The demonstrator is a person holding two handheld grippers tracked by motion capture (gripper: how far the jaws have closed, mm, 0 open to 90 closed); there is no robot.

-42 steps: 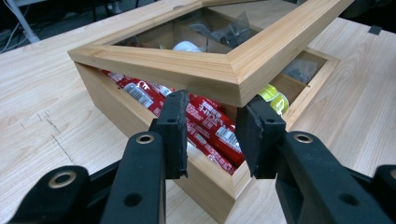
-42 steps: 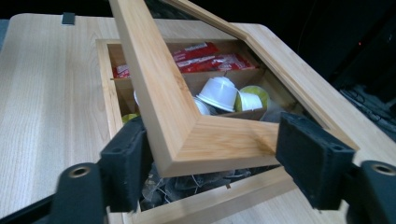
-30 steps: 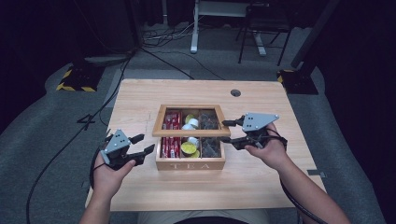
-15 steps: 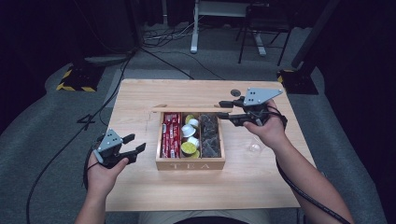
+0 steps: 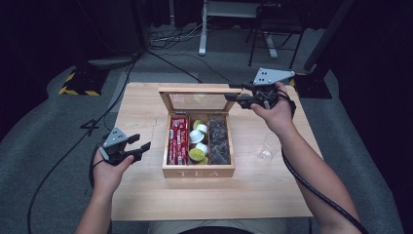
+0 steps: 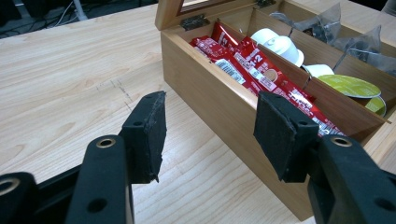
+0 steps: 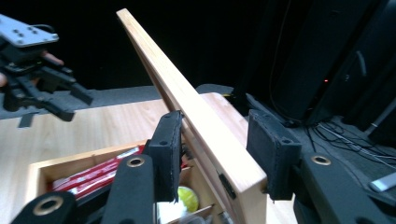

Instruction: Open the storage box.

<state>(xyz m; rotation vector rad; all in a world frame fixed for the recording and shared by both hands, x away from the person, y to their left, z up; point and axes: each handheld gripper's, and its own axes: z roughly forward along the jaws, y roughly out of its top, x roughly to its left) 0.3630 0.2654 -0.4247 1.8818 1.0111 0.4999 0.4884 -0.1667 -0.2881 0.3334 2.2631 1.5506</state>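
Lid-opening step: right gripper [image 7: 212, 158] straddles the wooden glass-paned lid [image 5: 199, 100] of the light wooden tea box [image 5: 198, 171] mid-table — jaws apart, not clamped. Left gripper [image 6: 210, 137] idle, spread. Next — tip lid fully back.

The left tool [image 5: 135, 148] is held low at the person's left, its jaws spread wide with nothing between them, the left forearm reaching in from the bottom edge. The right tool [image 5: 234, 93] is raised farther forward on an outstretched right arm, jaws parted and pointing leftward.
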